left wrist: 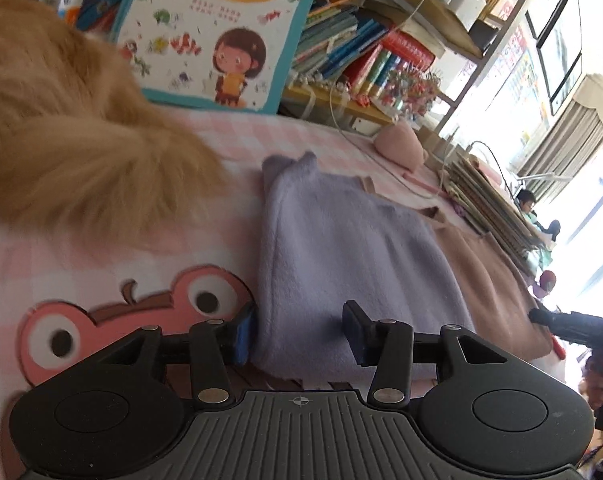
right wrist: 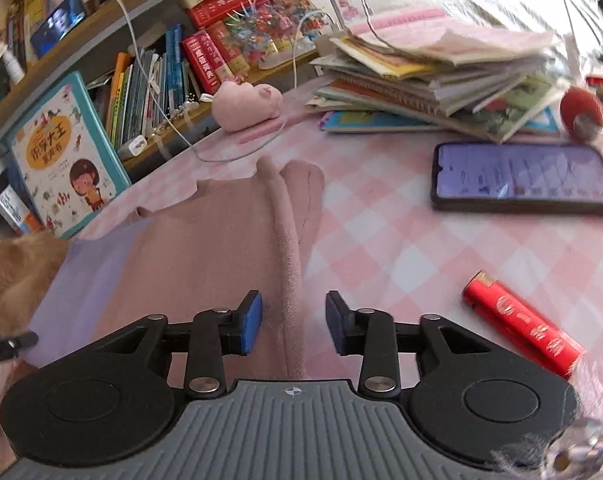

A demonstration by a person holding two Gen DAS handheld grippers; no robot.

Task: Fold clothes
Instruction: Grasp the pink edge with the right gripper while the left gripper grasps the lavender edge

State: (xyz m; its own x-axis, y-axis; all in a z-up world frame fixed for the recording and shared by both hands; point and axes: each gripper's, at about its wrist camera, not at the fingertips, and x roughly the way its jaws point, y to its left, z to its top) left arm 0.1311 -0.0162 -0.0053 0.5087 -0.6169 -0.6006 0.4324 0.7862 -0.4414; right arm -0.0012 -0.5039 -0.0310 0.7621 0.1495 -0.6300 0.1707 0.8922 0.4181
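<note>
Between the pads of the left claw (left wrist: 299, 330), the near edge of the lilac fleece garment (left wrist: 341, 248) is lying loose; the jaws are standing apart around it, released, not pinching. That reads to me as a claw straddling a fold edge, either letting go or lining up a fresh bite. Over on the other side, the right claw (right wrist: 294, 322) is hovering with its jaws parted too, clenching nothing, the raised seam of the dusty-pink garment (right wrist: 229, 240) running up between the pads without them pressing it. Both pieces are lying flat on the pink checked bench (right wrist: 381, 240), the lilac one overlapping the pink one's left side, so the folding is looking partway along, by my guess. Moving outward, an orange furry cat (left wrist: 61, 120) is crowding the lilac cloth's far-left corner, which could get in the way. A red lighter (right wrist: 521, 326) and a lit phone (right wrist: 521, 178) are sitting well clear to the right, and a stack of books (right wrist: 441, 80) is waiting beyond.
</note>
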